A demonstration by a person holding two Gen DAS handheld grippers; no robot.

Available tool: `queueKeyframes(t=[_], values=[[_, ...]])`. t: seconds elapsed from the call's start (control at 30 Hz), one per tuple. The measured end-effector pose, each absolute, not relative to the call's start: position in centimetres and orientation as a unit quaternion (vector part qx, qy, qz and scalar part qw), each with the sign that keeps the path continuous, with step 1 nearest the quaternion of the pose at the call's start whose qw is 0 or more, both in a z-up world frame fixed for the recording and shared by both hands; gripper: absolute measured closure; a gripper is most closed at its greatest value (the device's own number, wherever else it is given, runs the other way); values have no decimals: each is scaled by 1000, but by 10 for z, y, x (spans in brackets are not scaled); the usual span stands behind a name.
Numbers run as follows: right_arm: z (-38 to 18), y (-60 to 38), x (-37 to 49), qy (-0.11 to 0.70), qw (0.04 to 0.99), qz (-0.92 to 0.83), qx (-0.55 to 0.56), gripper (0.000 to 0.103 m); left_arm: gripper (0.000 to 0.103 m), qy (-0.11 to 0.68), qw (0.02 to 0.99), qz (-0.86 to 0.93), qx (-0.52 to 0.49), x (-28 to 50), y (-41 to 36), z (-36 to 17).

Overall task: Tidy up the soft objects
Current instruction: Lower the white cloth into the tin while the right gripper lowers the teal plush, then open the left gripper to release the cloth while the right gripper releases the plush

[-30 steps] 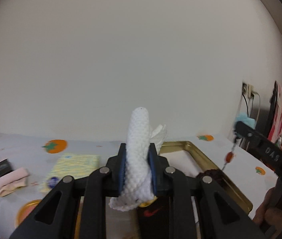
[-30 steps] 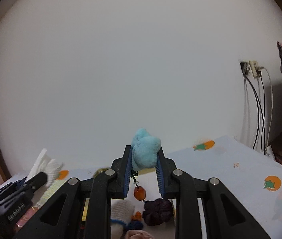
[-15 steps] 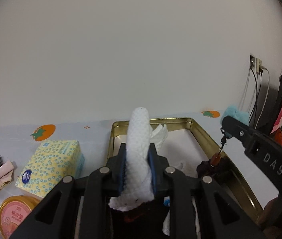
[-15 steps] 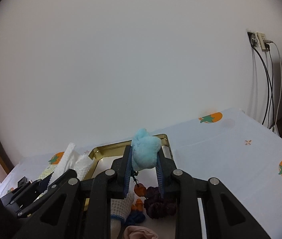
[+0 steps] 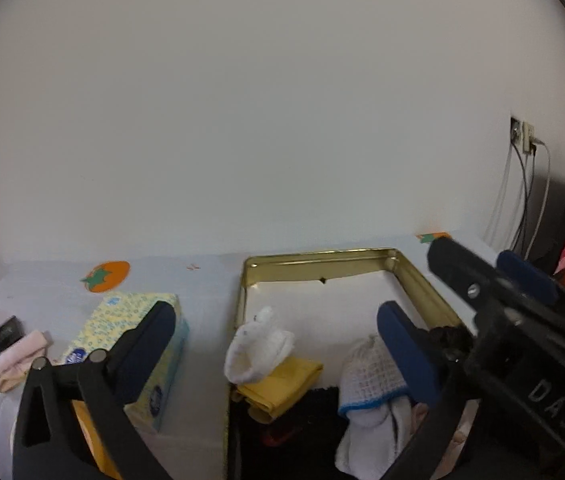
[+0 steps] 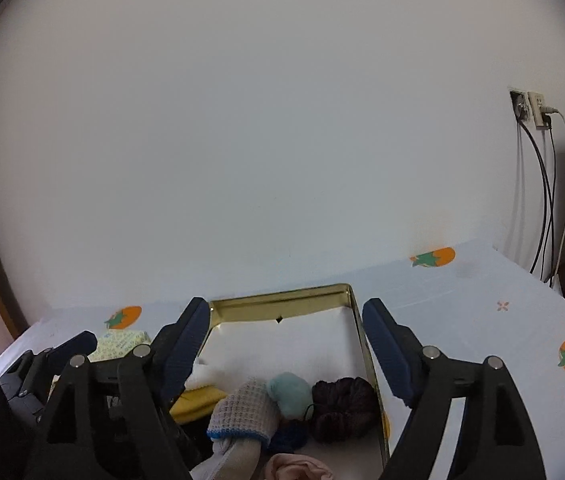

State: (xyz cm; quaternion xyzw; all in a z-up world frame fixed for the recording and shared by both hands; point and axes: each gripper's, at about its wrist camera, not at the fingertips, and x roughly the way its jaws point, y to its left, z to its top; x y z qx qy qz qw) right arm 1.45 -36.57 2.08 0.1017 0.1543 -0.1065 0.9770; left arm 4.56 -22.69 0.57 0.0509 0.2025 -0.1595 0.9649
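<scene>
White wall fills most of both views, with a tomato-print cloth (image 6: pixel 482 304) below it. On that cloth sits the gold tin (image 5: pixel 414 276), already holding the soft things: a white sock (image 5: pixel 260 346) on a yellow cloth (image 5: pixel 286 380), a waffle-knit cloth (image 6: pixel 242 412), a teal pom-pom (image 6: pixel 292 394) and a dark scrunchie (image 6: pixel 342 408).

I judge the step in hand to be letting go and backing off, so I should lift straight up to avoid snagging the pile, then go for the pink cloth (image 5: pixel 20 356) beside the tissue box (image 5: pixel 134 344).

My left gripper (image 5: pixel 278 328) is spread wide and grips nothing. My right gripper (image 6: pixel 284 340) is equally wide apart and bare, hanging over the tin.
</scene>
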Motion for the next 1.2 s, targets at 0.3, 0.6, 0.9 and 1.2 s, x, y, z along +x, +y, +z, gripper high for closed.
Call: queueKeyframes(t=[0.3, 0.6, 0.9, 1.2], values=[[21, -369, 3, 137, 975, -113, 130, 22, 1, 193, 965, -169, 54, 42, -224, 6], [17, -367, -3, 120, 976, -133, 122, 22, 1, 184, 972, -143, 44, 42, -206, 4], [17, -364, -13, 92, 978, -154, 103, 21, 1, 159, 977, -135, 42, 38, -199, 1], [13, -359, -18, 82, 978, -171, 81, 13, 1, 138, 979, -130, 82, 32, -211, -4]])
